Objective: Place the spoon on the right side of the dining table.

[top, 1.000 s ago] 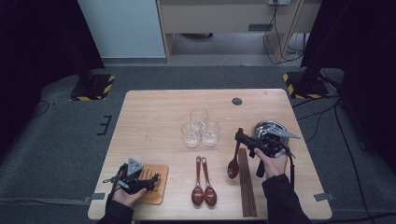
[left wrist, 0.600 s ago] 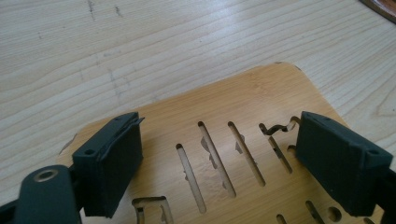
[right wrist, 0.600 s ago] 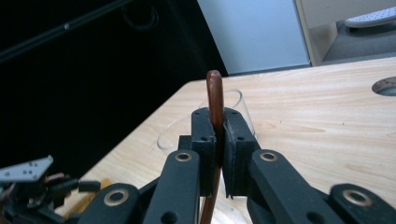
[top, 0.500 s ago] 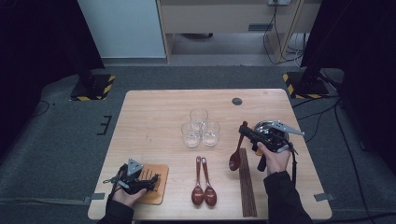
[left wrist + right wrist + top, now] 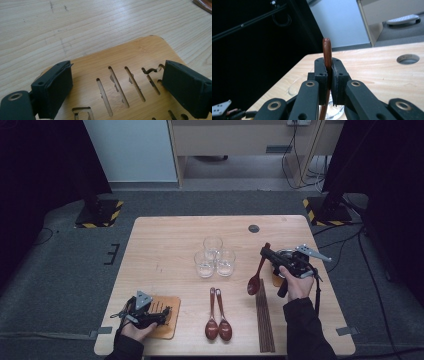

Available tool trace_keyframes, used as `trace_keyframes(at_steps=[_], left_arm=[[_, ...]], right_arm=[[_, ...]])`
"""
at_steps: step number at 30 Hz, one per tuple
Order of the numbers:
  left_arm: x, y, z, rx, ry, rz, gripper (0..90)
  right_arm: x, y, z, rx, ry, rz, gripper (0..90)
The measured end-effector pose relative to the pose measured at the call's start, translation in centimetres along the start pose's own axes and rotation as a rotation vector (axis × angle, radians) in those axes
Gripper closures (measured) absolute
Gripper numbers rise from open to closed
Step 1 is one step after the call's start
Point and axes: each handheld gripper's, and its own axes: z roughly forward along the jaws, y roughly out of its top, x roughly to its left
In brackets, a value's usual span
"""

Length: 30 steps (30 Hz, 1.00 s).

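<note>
1. The right tongs (image 5: 265, 254) are clamping tight on the handle of a wooden spoon (image 5: 256, 279), lifted clear of the table (image 5: 165, 245) so its bowl is hanging down beside the chopsticks (image 5: 264, 320)
2. The left tongs (image 5: 117, 87) have just been opening and are standing wide over the slotted wooden board (image 5: 165, 316), gripping nothing
3. The right hand (image 5: 296, 287) is holding its tongs raised and level; the left is resting low at the table's near edge
</note>
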Motion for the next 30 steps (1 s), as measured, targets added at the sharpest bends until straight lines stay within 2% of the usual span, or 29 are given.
trace_keyframes(at_steps=[9,30], left_arm=[[0.0,0.0,0.0,-0.003,0.002,-0.003,7.7],[0.0,0.0,0.0,-0.002,0.002,-0.003,7.7]], right_arm=[[-0.3,1.0,0.2,-0.047,-0.017,0.007,84.9],[-1.9,2.6,0.1,-0.1,-0.09,0.028,84.9]])
